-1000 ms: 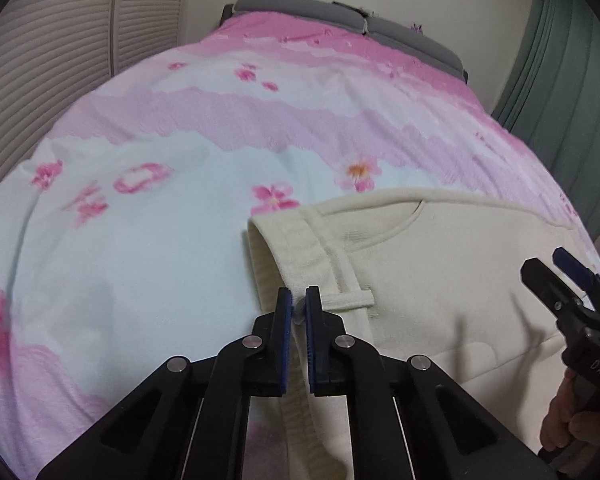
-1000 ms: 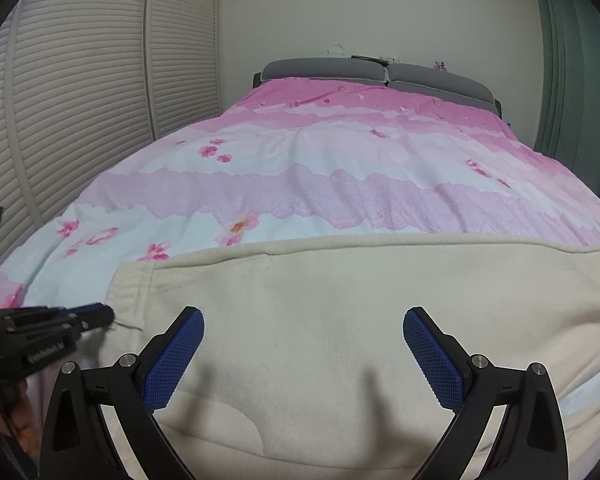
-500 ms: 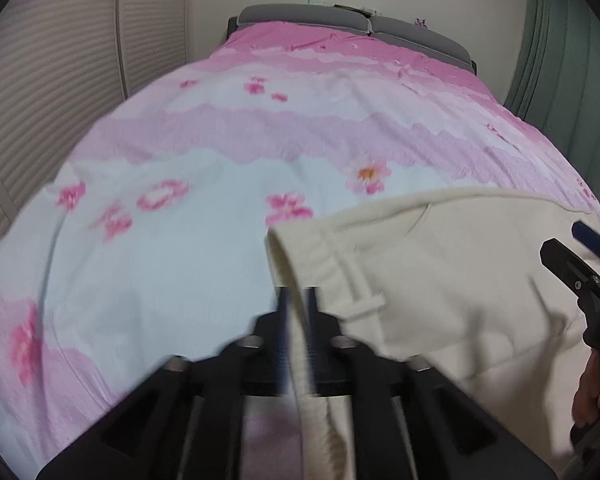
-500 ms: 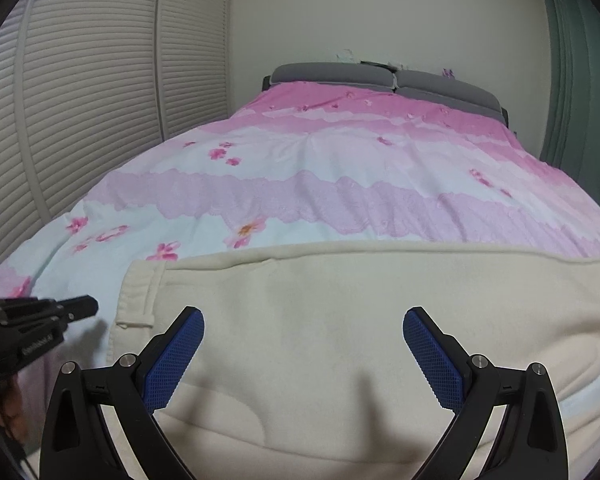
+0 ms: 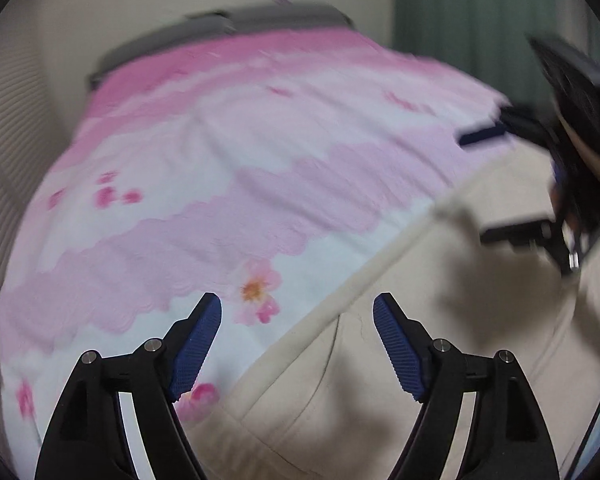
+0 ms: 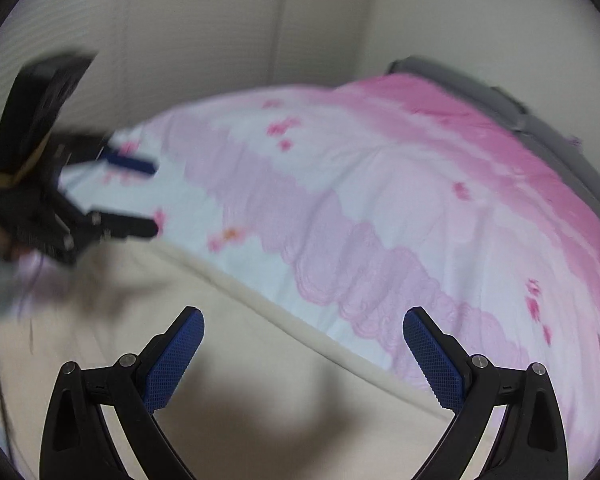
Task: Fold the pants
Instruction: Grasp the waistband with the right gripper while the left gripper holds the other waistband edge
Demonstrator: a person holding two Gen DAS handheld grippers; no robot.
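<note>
Cream pants (image 5: 380, 380) lie flat on the pink flowered bedspread (image 5: 220, 160). Their edge runs diagonally across the left wrist view. My left gripper (image 5: 298, 344) is open and empty, hovering over that edge; it also shows blurred at the left of the right wrist view (image 6: 140, 196). My right gripper (image 6: 304, 356) is open and empty above the pants (image 6: 240, 380), near their far edge. It shows blurred at the right of the left wrist view (image 5: 496, 184). Both views are motion-blurred.
The bedspread (image 6: 380, 200) covers the bed up to a grey headboard (image 5: 228, 24). A slatted wall (image 6: 80, 20) stands on the left side and a green curtain (image 5: 480, 8) on the right.
My left gripper has let go of the waistband and opened. Both grippers have swung and risen over the pants; the views are now tilted and blurred.
</note>
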